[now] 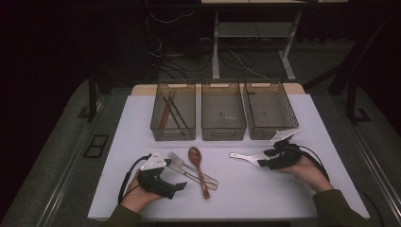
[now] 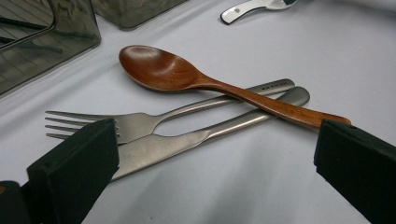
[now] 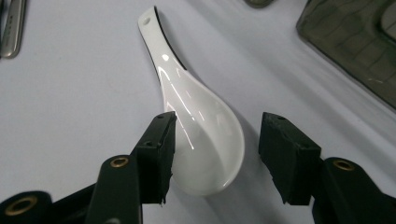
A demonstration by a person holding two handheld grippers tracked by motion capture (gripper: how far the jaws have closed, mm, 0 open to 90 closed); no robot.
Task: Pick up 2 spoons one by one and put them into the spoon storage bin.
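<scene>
Jaws of right gripper [image 3: 215,154] part-open, straddling bowl of white spoon [image 3: 196,126]; pads not pressing, spoon flat on table [image 1: 246,189], handle pointing away toward table's middle. Stance looks like line-up for grab across bowl. Left gripper [image 2: 215,172] wide open, empty, low over fork [image 2: 140,123] and knife [image 2: 187,140]; wooden spoon [image 2: 187,79] lies crossed over both handles, so likely lift it first. Three bins [image 1: 223,111] just beyond; left bin holds chopsticks [image 1: 168,111]. Bare table between both piles and toward near edge.
</scene>
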